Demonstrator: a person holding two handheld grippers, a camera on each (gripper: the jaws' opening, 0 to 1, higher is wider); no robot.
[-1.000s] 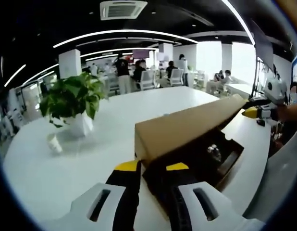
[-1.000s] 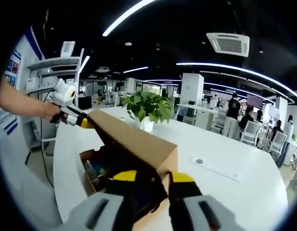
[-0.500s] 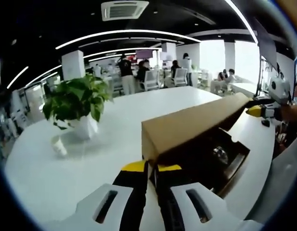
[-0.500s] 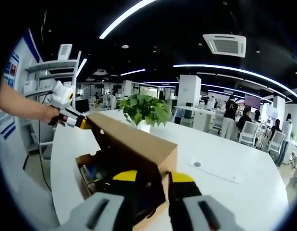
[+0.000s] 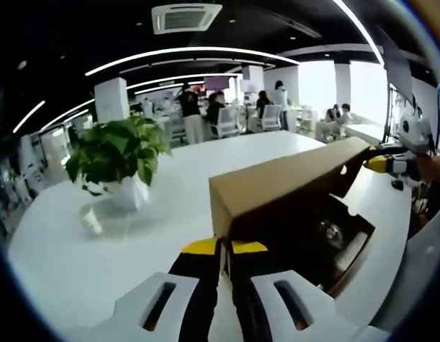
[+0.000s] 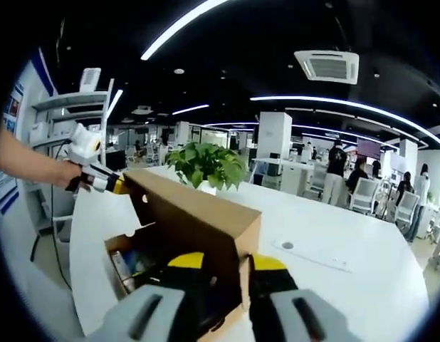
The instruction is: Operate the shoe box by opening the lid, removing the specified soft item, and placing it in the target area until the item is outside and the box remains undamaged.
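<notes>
While the cardboard shoe box [image 5: 327,242] sits open on the white table [image 5: 134,242], everything else can be placed against it. To its left in the left gripper view, a potted plant [image 5: 117,153] in a white pot stands well apart from the box, with a small white cup [image 5: 90,219] lying just beside the pot. Nearer, at the box's near left corner, the left gripper [image 5: 223,246] has its yellow-tipped jaws drawn narrow, pinching the corner edge of the raised brown lid [image 5: 280,187]. That lid is tilted up over the box, and beneath it the dark interior shows some contents with a shiny round glint, too dim to identify. At the box's far right end, the right gripper [image 5: 380,164] meets the other lid corner, a hand behind it. In the right gripper view, the left gripper [image 6: 110,185] shows at the far left end of the lid [image 6: 198,214], above the open box [image 6: 127,260] and its indistinct contents. The right gripper's own jaws [image 6: 227,262] stand narrowly apart with the lid's near corner between them. Behind the box, the plant [image 6: 206,165] stands on the table [image 6: 334,271].
</notes>
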